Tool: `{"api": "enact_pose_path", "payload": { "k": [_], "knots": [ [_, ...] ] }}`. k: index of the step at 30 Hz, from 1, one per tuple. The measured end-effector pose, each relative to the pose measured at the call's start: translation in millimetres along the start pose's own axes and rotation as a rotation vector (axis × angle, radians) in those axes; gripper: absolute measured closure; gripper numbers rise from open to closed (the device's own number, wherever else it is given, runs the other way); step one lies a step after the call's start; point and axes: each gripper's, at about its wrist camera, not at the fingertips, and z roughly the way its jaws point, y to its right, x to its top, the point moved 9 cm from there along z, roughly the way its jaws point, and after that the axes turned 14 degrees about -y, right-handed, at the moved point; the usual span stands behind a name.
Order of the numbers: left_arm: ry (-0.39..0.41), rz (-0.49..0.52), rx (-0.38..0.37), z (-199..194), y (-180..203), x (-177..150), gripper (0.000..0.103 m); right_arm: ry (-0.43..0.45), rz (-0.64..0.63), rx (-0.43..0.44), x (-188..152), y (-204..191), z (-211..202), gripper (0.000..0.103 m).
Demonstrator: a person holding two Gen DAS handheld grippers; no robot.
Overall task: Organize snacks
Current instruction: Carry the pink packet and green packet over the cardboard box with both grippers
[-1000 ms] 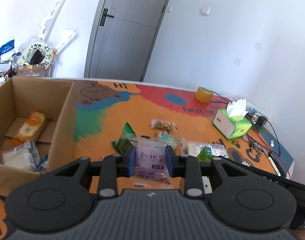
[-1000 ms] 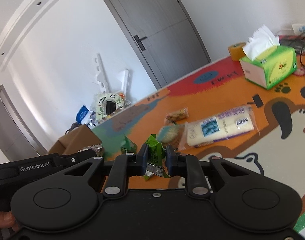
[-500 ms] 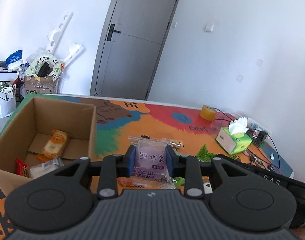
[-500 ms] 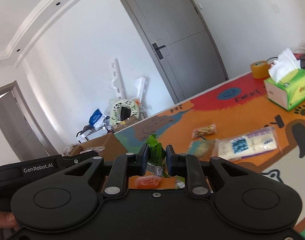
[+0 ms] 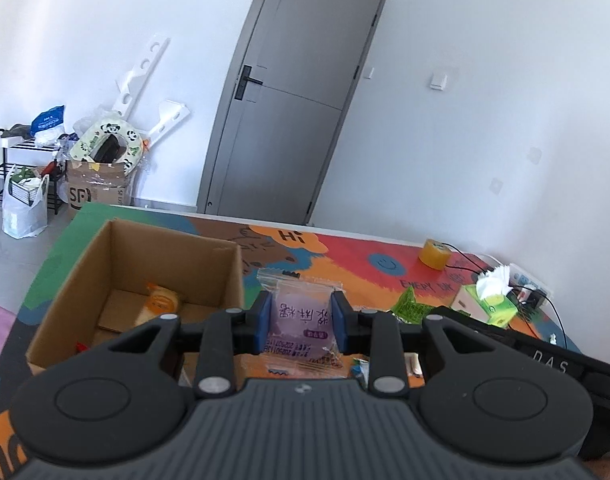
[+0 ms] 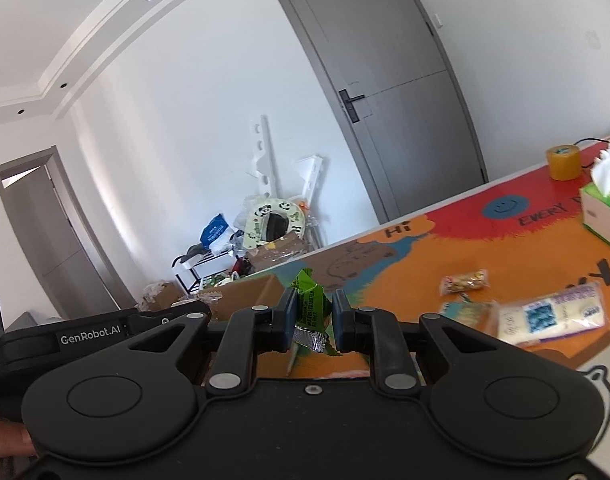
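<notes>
Your left tongs [image 5: 301, 322] are clamped on a purple pack [image 5: 301, 320]. The blue pads press on both its sides, and it stands upright between them. The box [image 5: 85, 272] sits at 10 o'clock from the pack, open on top. A yellow snack [image 5: 161, 306] lies on its floor, with something red [image 5: 81, 346] near the front wall.

Your right tongs [image 6: 312, 322] are clamped on a green pack [image 6: 309, 304], which pokes up between the pads with a silver end hanging under it. The same green pack [image 5: 411, 308] shows at 3 o'clock from the purple one.

On the mat [image 6: 405, 280], at 3 o'clock from the green pack, lie a nut bar [image 6: 465, 280], a long white pack [image 6: 553, 318] and a blurry little pack [image 6: 467, 312] touching it. The tissues [image 5: 491, 304] and the tape [image 5: 435, 253] stand at 2 o'clock, far back.
</notes>
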Motion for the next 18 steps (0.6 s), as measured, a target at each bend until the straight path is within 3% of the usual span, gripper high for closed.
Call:
{"api": "enact_pose_path", "payload": {
  "k": [18],
  "knots": [
    [-0.018, -0.105, 0.051, 19.3, -74.5, 25.9, 0.072, -0.061, -0.051, 0.057, 19.0, -51.9, 60.7, 0.083]
  ]
}}
